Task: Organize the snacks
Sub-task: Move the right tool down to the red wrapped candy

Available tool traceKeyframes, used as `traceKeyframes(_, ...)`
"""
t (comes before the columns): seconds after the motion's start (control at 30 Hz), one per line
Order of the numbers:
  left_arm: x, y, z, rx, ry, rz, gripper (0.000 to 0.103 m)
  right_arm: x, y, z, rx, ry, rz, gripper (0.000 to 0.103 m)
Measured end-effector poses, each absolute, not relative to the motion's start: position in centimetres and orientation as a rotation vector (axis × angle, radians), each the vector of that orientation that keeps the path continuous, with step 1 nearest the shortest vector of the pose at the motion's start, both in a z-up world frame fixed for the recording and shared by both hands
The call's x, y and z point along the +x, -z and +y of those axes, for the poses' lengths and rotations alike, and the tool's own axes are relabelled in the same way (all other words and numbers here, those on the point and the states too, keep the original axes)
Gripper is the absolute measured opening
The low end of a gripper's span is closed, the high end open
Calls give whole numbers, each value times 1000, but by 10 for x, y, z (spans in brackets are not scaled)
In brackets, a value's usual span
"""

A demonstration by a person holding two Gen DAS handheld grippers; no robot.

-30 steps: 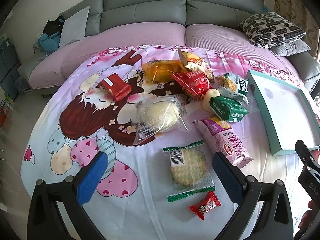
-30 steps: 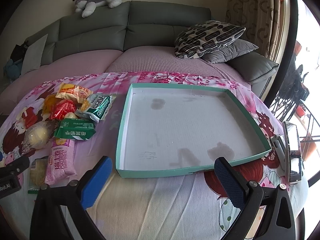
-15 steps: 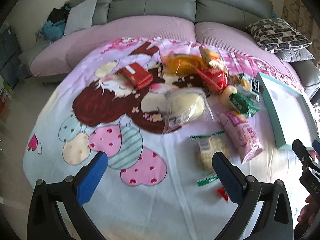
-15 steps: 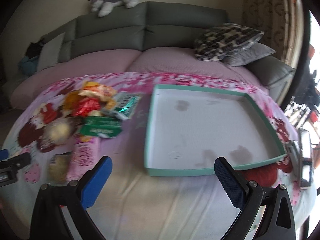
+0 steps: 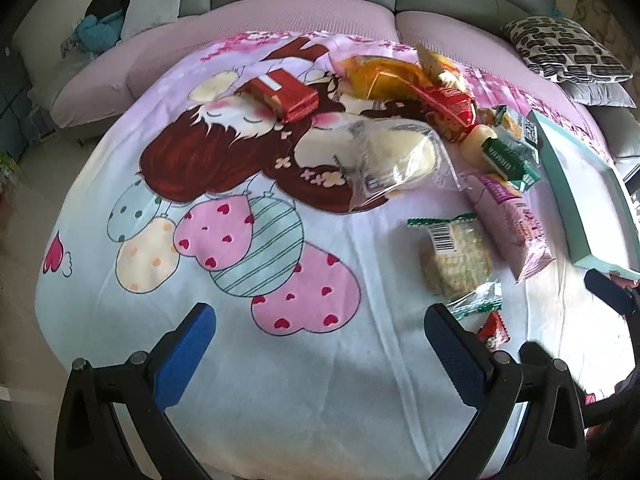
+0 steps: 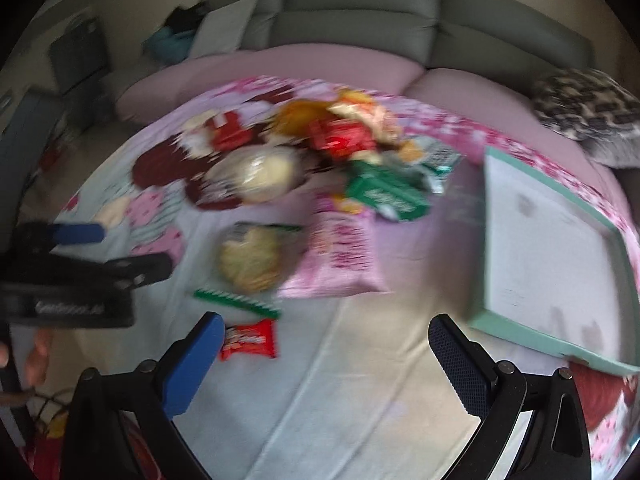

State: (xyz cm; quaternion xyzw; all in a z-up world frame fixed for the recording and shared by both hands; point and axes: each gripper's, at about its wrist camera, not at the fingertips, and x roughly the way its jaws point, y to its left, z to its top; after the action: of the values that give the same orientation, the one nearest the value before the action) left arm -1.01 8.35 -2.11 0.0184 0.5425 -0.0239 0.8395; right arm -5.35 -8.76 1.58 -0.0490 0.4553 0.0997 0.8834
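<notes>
Lying loose on the soft cartoon-print sheet, crinkly snack packets cluster beside the shallow teal tray, which holds none. A round cracker pack and small red foil candy sit nearest. Both the left hand-held gripper and right hand-held gripper gape wide, empty; the right view is blurry.

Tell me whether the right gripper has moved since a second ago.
Yes. The right gripper swung left: the teal-rimmed white tray, earlier centred ahead, now sits at the right edge, snacks ahead.
</notes>
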Motion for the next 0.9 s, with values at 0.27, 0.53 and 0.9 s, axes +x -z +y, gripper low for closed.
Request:
traceKeyframes(0.27,-7,29,93,11,44,1164,103,-51,5,-72,-115,-299,1050,81)
traceKeyframes(0.53,-6,32,92,12,54,1170,103,-48,19,-63,-153,-332,1102,69)
traceKeyframes(0.9,-3,31,88,11,62,1163,103,-47,17,-67,-112,-342,1104,40)
